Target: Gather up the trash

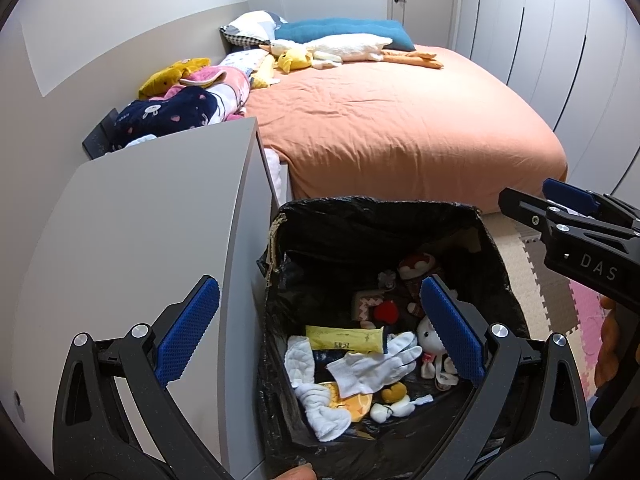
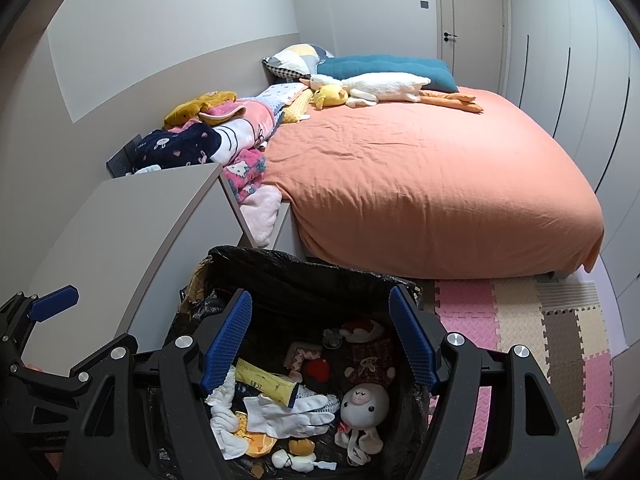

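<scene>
Bin (image 2: 304,276), black-lined, full of gloves, wrappers, plush toys.

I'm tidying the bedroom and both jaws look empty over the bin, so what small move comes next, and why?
Probably lift both grippers away from the trash bin and turn to look for more trash: left gripper and right gripper are open, holding nothing, and the white glove already lies inside.
</scene>
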